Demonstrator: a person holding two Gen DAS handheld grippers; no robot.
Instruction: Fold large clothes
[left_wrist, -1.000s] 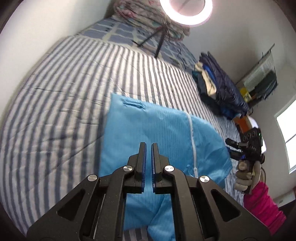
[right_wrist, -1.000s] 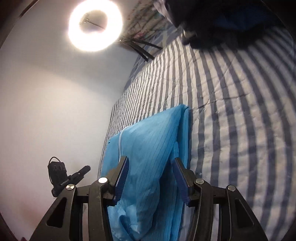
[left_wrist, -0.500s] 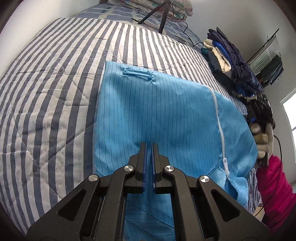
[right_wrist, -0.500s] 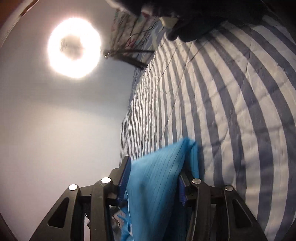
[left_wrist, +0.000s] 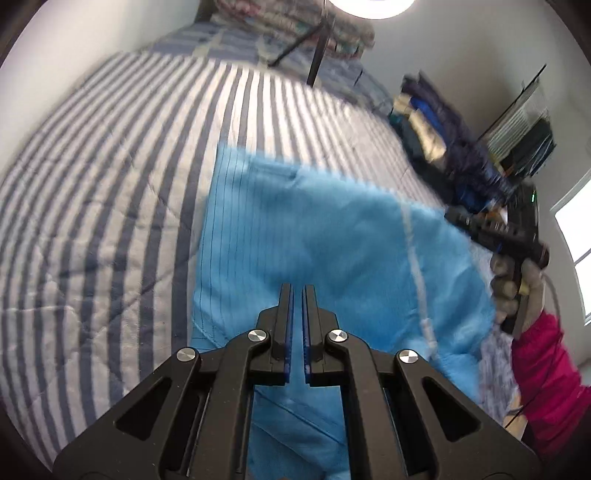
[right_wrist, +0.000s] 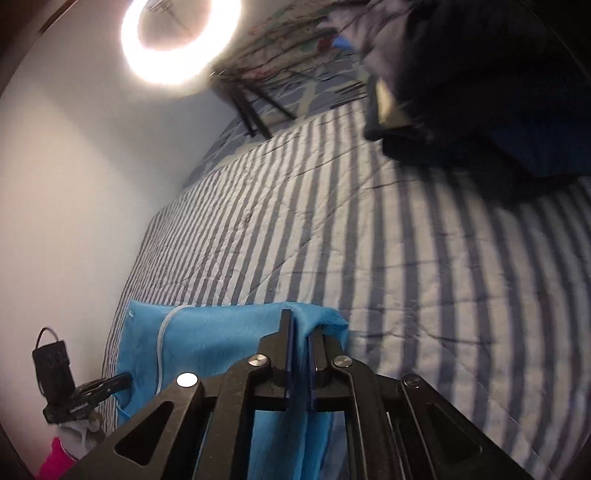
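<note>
Since half a second ago the right gripper (right_wrist: 299, 332) has drawn its fingers together on the blue garment (left_wrist: 314, 236), where before they stood wide with the cloth loose between them. The left wrist camera has also tipped up, so the ring light (right_wrist: 181, 40) shows again at the top of its view.

The garment lies on the striped bed (left_wrist: 110, 184), spread fairly flat, its white zipper (left_wrist: 415, 258) running down the right part. It looks partly folded already, since a doubled edge shows near the bottom of the left view, though blur makes that hard to confirm. At least one more fold seems left, and the pile of dark clothes (left_wrist: 443, 147) at the far side suggests more pieces wait.

The right fingers are nearly closed and pinch a raised corner of the blue cloth. On the left gripper (left_wrist: 297, 291) the fingers stand almost together with a thin gap; no fabric shows between the tips, and whether they grip cloth further back I cannot tell.
</note>
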